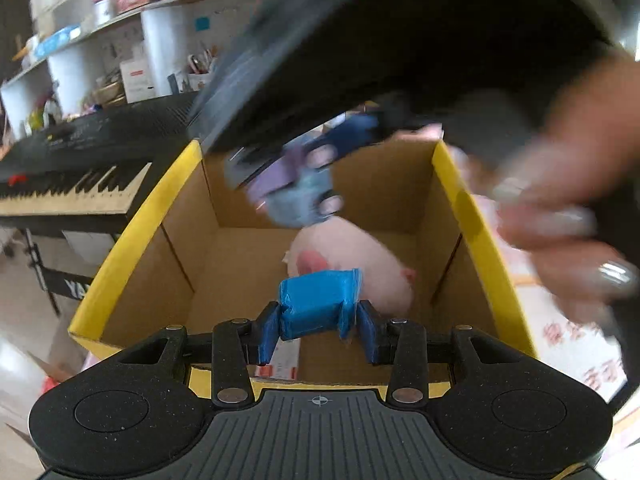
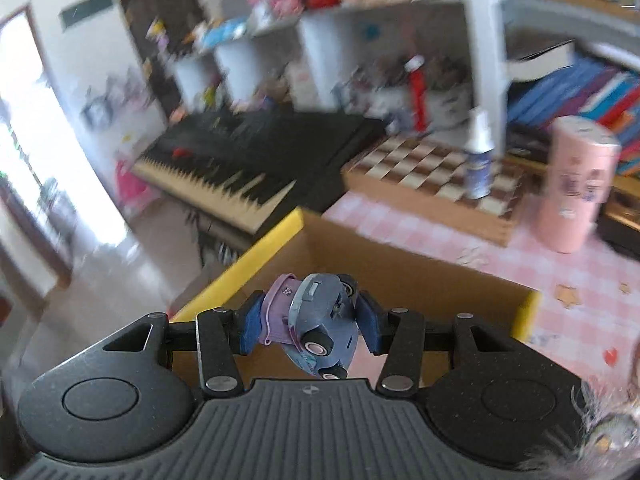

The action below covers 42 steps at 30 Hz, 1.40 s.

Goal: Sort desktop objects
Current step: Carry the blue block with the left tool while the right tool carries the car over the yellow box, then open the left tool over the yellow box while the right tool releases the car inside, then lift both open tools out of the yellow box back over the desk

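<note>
My left gripper [image 1: 318, 322] is shut on a small blue printed block [image 1: 318, 304], held over an open cardboard box with yellow rims [image 1: 120, 256]. A pink plush toy [image 1: 360, 264] lies on the box floor. My right gripper [image 2: 308, 320] is shut on a blue and purple toy car [image 2: 316, 320], tilted with its wheels showing, above the same box [image 2: 256, 256]. In the left wrist view the right gripper [image 1: 298, 184] hangs blurred over the box's far side with the toy car [image 1: 296, 196], a hand [image 1: 560, 208] behind it.
A black keyboard [image 2: 248, 160] stands left of the box. On the pink checked tablecloth [image 2: 440, 236] are a chessboard [image 2: 432, 172] with a small spray bottle [image 2: 478, 160] and a pink cylinder tin [image 2: 576, 184]. Cluttered shelves [image 2: 360, 32] and books [image 2: 592, 96] fill the back.
</note>
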### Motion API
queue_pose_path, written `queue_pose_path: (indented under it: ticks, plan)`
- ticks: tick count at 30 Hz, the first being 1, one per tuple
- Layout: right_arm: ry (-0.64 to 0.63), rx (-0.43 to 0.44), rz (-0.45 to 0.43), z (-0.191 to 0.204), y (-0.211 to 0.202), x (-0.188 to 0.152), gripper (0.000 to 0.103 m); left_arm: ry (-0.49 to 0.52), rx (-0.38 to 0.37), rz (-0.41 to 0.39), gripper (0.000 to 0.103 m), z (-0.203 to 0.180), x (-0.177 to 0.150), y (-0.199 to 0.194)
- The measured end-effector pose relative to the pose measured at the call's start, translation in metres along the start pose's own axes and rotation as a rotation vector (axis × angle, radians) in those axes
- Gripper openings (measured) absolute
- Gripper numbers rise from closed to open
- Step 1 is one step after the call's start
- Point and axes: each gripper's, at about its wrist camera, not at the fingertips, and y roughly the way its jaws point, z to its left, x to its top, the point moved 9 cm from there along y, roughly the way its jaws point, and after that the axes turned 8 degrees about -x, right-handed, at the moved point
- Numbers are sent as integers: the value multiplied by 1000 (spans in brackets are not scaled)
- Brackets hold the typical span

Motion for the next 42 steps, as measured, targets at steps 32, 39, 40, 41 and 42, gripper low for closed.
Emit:
queue_pose_path:
  ticks: [32,39,40,41,42]
  plan:
    - [27,-95,-159,0,-81,-22,45,-95,72,-265,61,40,-1,-95]
    - [125,-230,-209,-11,-127,-68,45,-99,43,-303,62,40,-16,-117]
    - [138,-250,-212,-11,-132,-75,45,-102,36,-306,62,40,-19,-120]
    - [149,-271,-216,-11,-137,-83,45,-106,28,-308,62,40,-22,-122]
    - [156,-295,-219,-11,-141,-90,45,-110,19,-309,62,40,-26,-125]
